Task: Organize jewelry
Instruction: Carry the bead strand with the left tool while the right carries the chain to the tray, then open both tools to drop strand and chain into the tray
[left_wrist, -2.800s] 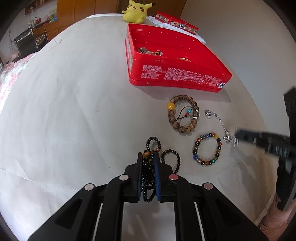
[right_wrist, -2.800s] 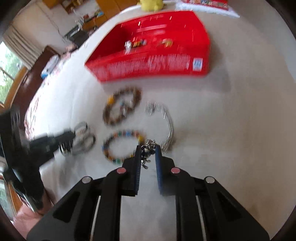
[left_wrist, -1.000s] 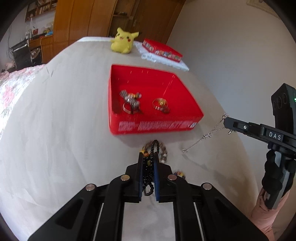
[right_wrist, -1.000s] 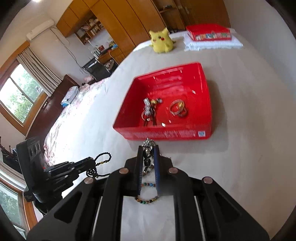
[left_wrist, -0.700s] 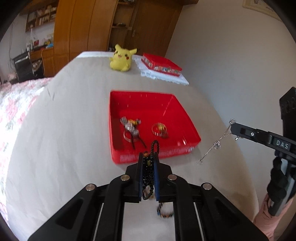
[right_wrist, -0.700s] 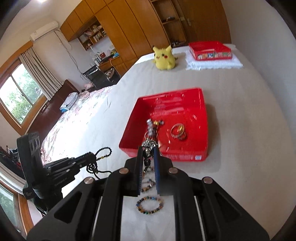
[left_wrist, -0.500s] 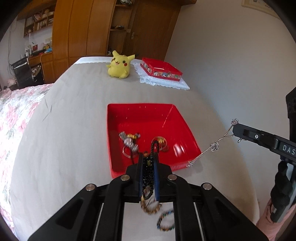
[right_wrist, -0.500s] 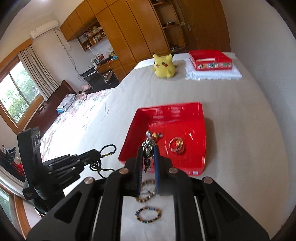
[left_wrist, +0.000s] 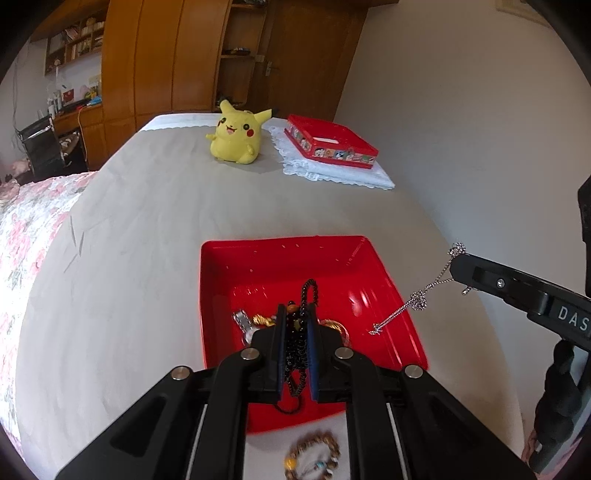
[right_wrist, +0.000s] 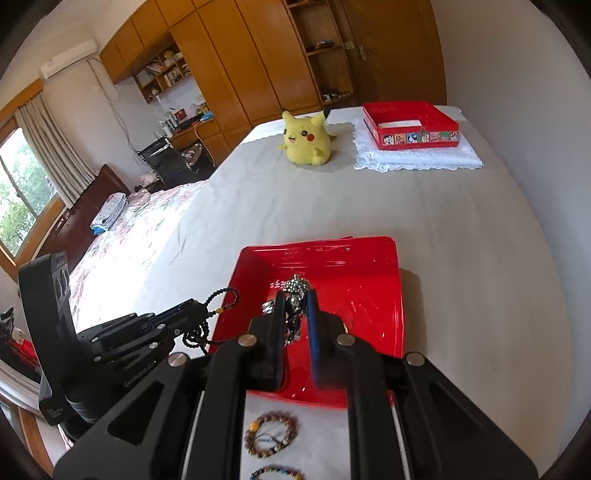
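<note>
A red tray (left_wrist: 218, 280) (right_wrist: 397, 291) lies on the grey bed sheet and holds a few pieces of jewelry (left_wrist: 245, 323). My left gripper (left_wrist: 297, 325) is shut on a black bead necklace (left_wrist: 308, 295) and holds it above the tray; it also shows in the right wrist view (right_wrist: 199, 308). My right gripper (right_wrist: 295, 301) is shut on a silver chain necklace (right_wrist: 297, 286) above the tray; its chain (left_wrist: 417, 301) hangs over the tray's right side. A brown bead bracelet (left_wrist: 314, 458) (right_wrist: 271, 434) and a multicoloured bracelet (right_wrist: 275, 473) lie on the sheet in front of the tray.
A yellow Pikachu plush (left_wrist: 238, 133) and a red box (left_wrist: 330, 146) on a white lace cloth stand at the far end. A white wall (left_wrist: 480, 129) runs along the right. A floral bedspread (left_wrist: 22, 221) lies at the left.
Both grippers have lifted their necklaces off the sheet and moved forward, from in front of the tray to above it. The two bracelets stay on the sheet.
</note>
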